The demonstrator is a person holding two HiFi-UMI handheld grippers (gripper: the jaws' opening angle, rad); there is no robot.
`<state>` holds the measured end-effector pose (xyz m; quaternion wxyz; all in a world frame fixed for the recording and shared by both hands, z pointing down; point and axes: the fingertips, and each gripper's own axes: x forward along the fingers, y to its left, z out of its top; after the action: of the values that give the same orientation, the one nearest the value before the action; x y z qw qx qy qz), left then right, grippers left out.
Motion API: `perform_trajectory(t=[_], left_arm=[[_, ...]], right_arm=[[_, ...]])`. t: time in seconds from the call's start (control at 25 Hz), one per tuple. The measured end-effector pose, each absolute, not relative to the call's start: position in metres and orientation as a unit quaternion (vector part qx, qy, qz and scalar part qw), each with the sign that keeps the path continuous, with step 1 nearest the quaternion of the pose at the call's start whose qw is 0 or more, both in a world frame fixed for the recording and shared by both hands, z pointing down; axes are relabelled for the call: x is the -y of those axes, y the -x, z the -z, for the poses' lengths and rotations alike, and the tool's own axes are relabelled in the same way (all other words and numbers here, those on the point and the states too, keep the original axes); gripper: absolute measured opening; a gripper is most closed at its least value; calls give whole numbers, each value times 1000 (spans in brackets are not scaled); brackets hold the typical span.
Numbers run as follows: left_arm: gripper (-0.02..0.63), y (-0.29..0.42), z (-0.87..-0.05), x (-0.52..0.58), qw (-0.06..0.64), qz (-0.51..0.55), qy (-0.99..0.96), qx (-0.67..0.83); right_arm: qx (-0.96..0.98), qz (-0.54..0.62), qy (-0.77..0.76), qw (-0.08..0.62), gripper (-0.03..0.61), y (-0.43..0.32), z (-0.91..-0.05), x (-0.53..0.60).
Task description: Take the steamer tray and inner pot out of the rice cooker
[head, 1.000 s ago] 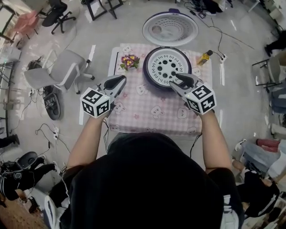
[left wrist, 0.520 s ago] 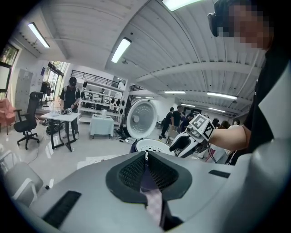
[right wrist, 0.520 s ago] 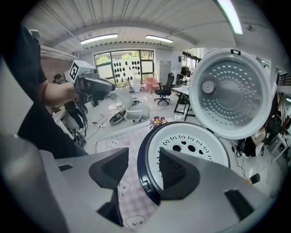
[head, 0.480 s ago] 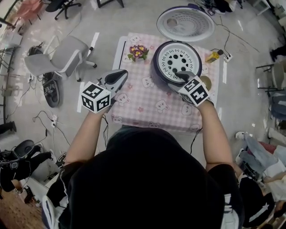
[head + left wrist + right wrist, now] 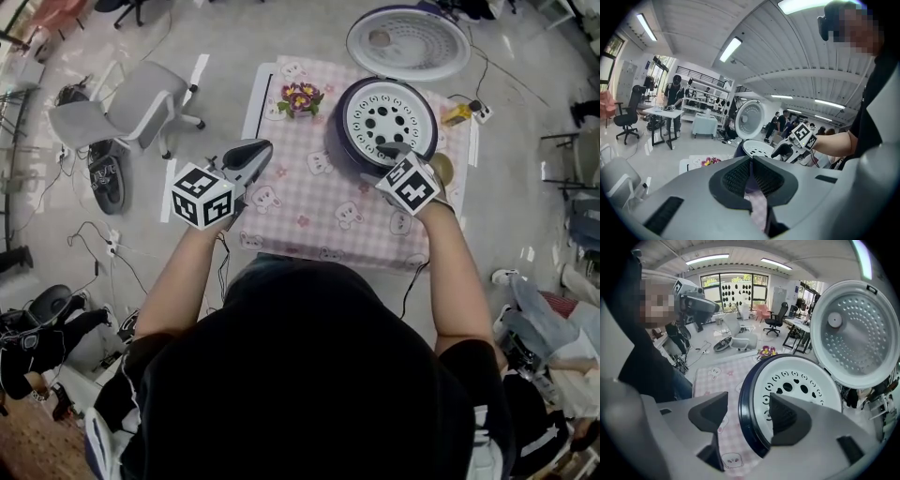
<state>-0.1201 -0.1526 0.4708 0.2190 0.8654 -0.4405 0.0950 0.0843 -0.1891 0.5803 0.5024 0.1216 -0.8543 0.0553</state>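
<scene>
Clothed in pink checks with small bear prints, the counter point(image 5: 300, 192) carries the round rice cooker point(image 5: 338, 133) at its far right corner. The cooker has a dark, glossy rim. The white plastic steamer tray point(image 5: 389, 114) lies flat in its mouth, perforated face up; being round, it has no long axis. The dimpled lid point(image 5: 408, 42) stands swung open behind. The right gripper point(image 5: 747, 405) has just been opening. Its wide jaws straddle the near rim without pressing, one of them over the tray. The left gripper point(image 5: 751, 159) is closed and empty beside the counter's left edge.
</scene>
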Motion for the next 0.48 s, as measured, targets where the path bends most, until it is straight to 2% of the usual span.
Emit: perform_trajectory(t=[0.48], left_arm=[[38,129,-480,155,229,-88,-865,437]], right_arm=[[818,-40,-93,566,287,-85,-612,196]])
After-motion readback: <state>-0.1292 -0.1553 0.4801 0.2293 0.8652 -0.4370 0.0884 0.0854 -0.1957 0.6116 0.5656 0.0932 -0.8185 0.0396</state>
